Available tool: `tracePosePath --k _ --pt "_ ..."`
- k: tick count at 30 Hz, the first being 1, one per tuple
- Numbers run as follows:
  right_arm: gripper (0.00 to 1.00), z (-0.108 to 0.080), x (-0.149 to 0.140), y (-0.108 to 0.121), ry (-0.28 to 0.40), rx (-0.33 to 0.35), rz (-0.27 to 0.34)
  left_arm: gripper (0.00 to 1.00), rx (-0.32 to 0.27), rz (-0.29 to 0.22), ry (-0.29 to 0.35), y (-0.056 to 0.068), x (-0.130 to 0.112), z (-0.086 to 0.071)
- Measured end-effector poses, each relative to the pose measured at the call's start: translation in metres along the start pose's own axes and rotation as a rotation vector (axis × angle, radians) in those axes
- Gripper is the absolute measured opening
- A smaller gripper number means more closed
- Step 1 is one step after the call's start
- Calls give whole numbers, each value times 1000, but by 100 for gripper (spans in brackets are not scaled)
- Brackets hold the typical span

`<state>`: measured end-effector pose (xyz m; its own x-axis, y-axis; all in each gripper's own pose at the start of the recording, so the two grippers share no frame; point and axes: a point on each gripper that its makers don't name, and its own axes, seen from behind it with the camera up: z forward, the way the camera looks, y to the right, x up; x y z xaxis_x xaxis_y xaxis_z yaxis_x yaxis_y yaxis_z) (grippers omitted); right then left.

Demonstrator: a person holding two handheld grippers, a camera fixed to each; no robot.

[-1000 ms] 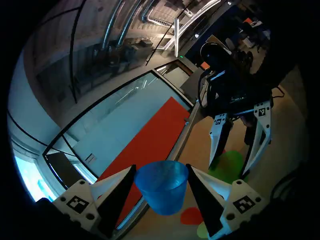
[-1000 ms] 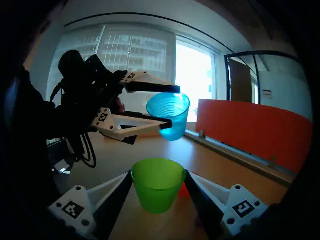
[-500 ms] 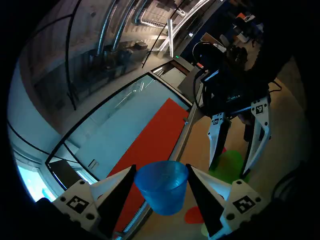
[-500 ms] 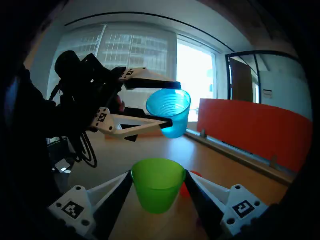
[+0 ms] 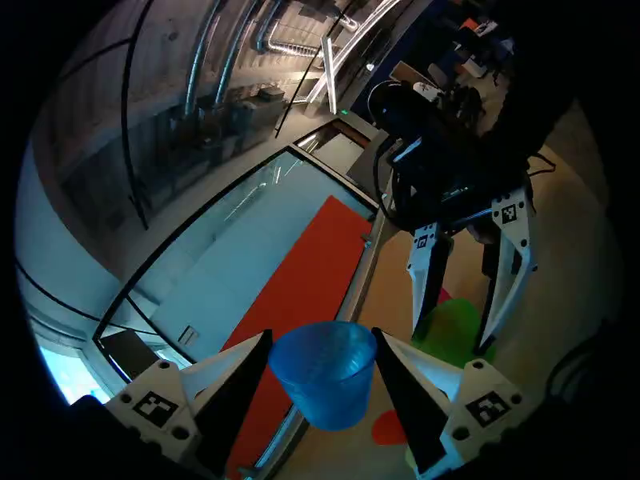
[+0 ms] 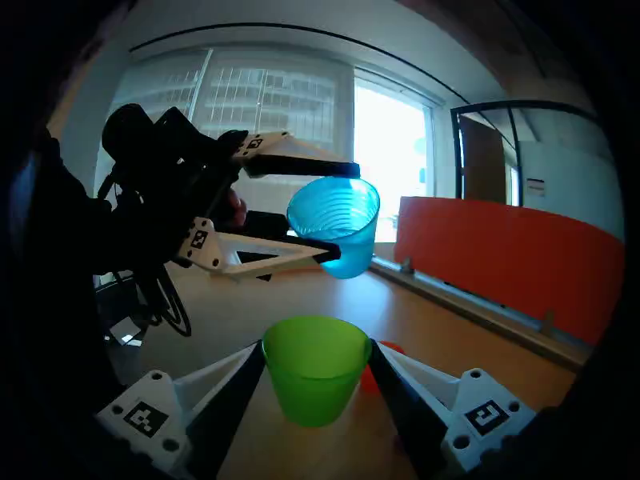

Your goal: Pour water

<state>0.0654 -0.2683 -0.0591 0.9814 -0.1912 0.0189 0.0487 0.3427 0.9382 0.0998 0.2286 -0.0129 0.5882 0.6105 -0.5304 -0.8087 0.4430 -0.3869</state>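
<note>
Rims seemingly apart: left gripper (image 5: 320, 336) clamps blue cup (image 5: 324, 388) over green cup (image 6: 314, 372) (right gripper's (image 6: 316, 346) hold).

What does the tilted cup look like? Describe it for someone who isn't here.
Look to the bright window beyond the wooden table. In front of it, raised in the air, the left gripper clamps a see-through blue cup tipped sideways. Its neighbour, the green cup, sits lower and upright.
</note>
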Motion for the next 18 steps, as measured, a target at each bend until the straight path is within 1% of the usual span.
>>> tracePosePath --k 3,18 --pt "94 0 0 1 0 -3 0 90 -6 4 -1 2 0 0" --pt "94 5 0 1 9 -7 7 90 -9 37 -5 -1 1 -1"
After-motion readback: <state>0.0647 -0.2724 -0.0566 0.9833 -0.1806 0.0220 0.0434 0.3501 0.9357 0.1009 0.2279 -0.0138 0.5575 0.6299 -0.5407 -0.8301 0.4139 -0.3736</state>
